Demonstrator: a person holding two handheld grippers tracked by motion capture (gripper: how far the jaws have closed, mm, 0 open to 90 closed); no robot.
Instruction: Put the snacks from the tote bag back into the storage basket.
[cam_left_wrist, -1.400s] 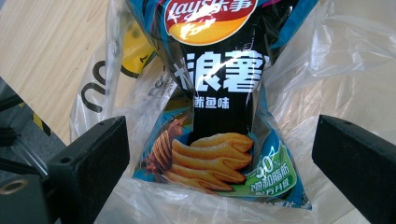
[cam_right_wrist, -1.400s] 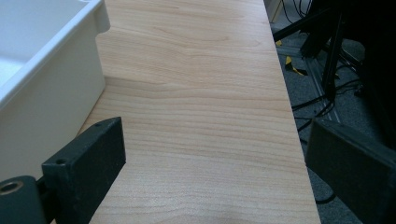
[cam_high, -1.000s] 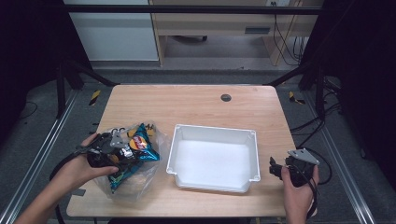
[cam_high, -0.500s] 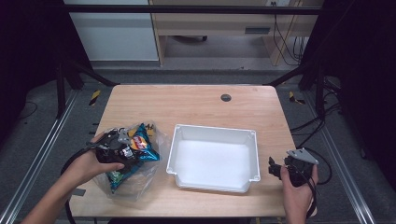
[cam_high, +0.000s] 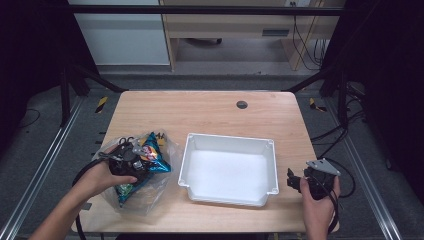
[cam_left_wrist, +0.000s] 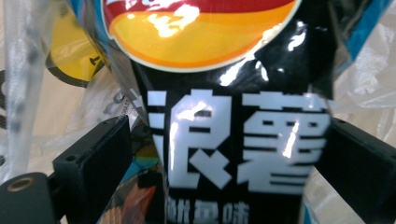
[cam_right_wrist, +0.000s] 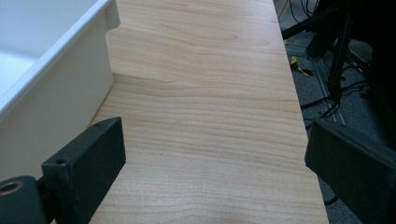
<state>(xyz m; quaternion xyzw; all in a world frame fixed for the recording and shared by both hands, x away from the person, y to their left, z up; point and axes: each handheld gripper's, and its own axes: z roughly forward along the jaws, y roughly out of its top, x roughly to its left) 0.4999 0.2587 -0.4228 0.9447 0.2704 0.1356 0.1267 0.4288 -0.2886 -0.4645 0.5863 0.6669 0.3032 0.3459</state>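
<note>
A blue and black snack bag (cam_high: 151, 161) with white characters (cam_left_wrist: 233, 140) lies inside a clear plastic bag (cam_high: 150, 197) at the table's front left. My left gripper (cam_high: 131, 159) sits low over it. The snack bag reaches from one jaw to the other (cam_left_wrist: 224, 158); the jaws have just been closing and stand wide, and I see no crease from pressing. At the front right my right gripper (cam_high: 293, 181) is open over bare wood (cam_right_wrist: 215, 163), just right of the white tray (cam_high: 227, 140), whose wall (cam_right_wrist: 56, 84) stands at its left jaw.
The white tray is empty and sits mid-table. A small dark grommet (cam_high: 242, 104) is set in the wood near the far edge. Other packets show through the plastic bag (cam_left_wrist: 74, 56). The table's right edge (cam_right_wrist: 299, 140) drops to floor rails and cables.
My left hand has shifted a little right and sunk onto the snack bag. The right hand has stayed where it was.
</note>
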